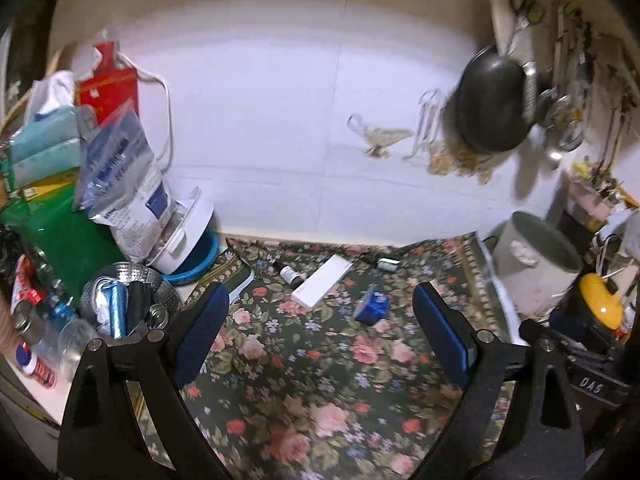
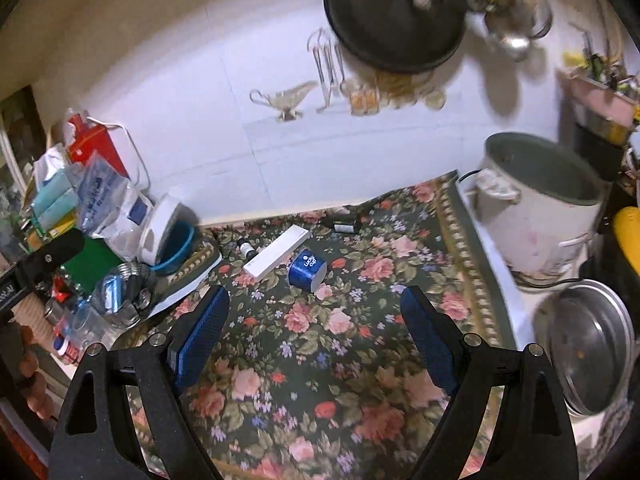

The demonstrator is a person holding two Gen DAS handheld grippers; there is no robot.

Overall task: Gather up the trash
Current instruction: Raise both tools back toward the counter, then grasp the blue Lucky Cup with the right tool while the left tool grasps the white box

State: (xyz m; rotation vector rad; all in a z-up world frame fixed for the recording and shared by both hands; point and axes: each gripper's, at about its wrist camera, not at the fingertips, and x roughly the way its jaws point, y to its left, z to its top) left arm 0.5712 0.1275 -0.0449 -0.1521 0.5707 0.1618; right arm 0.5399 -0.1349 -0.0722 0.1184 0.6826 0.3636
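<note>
Trash: blue cup point(image 2: 307, 270) tipped on its side, white box point(image 2: 276, 258) just beside it, small dropper bottle point(image 2: 247, 249) and dark vial point(image 2: 346, 226) near the wall, all on the floral cloth point(image 2: 312, 360).
Right gripper point(image 2: 314, 320): jaws wide, nothing between them; cup lies ahead, apart from the pads.
Left gripper point(image 1: 320, 320): jaws wide, empty; same litter ahead.
Pose: both tilted downward over the cloth, side by side.
Risk, cup: round, on its side; a one-sided nudge could roll it.
Risk, box: flat; pads may slide over it.
Surroundings: rice cooker point(image 2: 540, 216) right, cluttered packets point(image 1: 120, 184) left; a wide swing could knock either.
</note>
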